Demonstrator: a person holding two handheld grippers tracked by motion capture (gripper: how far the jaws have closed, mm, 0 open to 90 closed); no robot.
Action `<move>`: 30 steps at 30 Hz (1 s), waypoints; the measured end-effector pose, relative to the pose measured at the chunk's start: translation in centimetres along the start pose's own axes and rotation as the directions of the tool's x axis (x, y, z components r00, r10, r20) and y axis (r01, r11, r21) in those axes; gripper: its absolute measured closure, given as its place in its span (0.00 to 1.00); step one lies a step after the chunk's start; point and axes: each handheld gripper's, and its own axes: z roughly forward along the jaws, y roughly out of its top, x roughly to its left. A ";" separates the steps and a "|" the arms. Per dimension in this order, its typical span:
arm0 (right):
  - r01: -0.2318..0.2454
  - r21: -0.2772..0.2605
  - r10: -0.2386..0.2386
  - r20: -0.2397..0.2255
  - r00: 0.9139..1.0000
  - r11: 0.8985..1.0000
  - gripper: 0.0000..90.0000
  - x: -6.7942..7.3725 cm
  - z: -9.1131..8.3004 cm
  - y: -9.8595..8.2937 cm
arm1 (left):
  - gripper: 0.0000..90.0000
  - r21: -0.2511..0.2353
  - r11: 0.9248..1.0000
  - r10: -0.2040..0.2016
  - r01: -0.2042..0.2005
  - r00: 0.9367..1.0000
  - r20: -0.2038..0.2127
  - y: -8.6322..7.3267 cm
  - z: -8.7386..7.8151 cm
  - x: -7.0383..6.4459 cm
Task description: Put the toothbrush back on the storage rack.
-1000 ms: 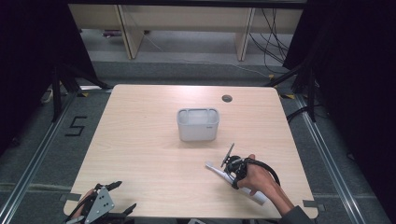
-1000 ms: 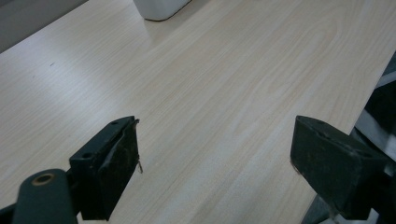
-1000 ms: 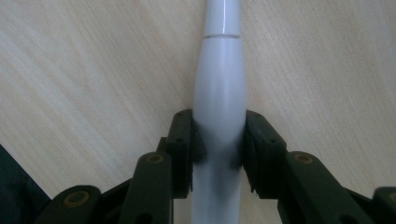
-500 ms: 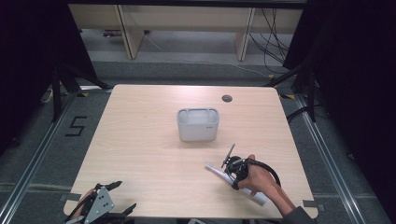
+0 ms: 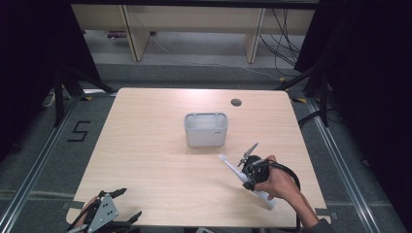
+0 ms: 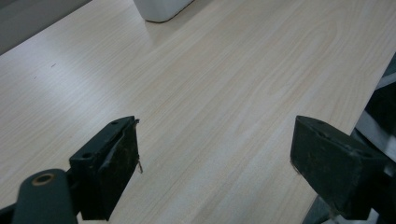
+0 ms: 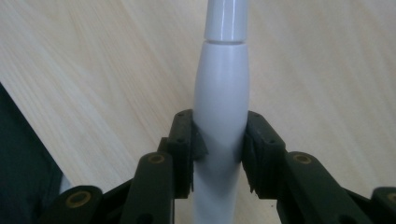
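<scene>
Two grippers work at the near edge of the table. At the near left corner the left gripper hangs over the edge with its jaws spread wide and nothing between them; in the left gripper view the two black pads stand well apart above bare wood grain.

On the near right side, a hand holds the right gripper, which is clamped on a white wand. In the right gripper view its pads press both sides of the wand's thick round body, and the wand runs straight up between them, narrowing past a seam into a thinner section near the top edge. From the high view the wand lies slanted on the table, its thin end pointing up-left and its thick end reaching toward the near edge past the hand. A black cable loops round behind the hand.

Farther in, near the table's middle, stands a white bin, upright and open-topped, apart from the wand's tip. The left gripper view catches its bottom corner at the top. Beyond it, near the far edge, is a small round hole in the tabletop.
</scene>
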 end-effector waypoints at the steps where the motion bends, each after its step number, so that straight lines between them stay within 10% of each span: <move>1: 0.000 0.000 0.000 0.000 1.000 1.000 0.74 0.0 0.0 0.0 | 0.17 0.000 1.000 0.000 0.000 1.000 0.000 0.0 0.0 0.0; 11: -0.079 -0.256 0.078 -0.013 0.997 0.963 0.74 -0.8 -3.8 -0.2 | 0.17 0.002 1.000 0.001 -0.001 1.000 0.002 0.0 0.0 0.0; 22: -0.088 -0.531 0.104 0.001 0.995 0.843 0.74 -1.8 -5.2 0.2 | 0.17 -0.002 1.000 0.003 -0.003 1.000 -0.001 0.0 -0.1 0.0; 24: -0.072 -0.555 0.087 0.000 0.996 0.829 0.74 -2.1 -5.1 0.5 | 0.17 -0.009 1.000 -0.001 0.001 1.000 -0.004 0.0 0.0 0.0; 26: -0.120 -0.536 0.132 -0.017 0.991 0.836 0.74 -2.0 -5.2 0.5 | 0.17 -0.008 1.000 -0.011 0.011 1.000 0.000 0.0 0.0 0.0; 30: -0.112 -0.588 0.128 -0.014 0.992 0.801 0.74 -2.7 -5.0 0.9 | 0.17 -0.004 1.000 0.004 -0.004 1.000 -0.003 0.0 -0.1 0.0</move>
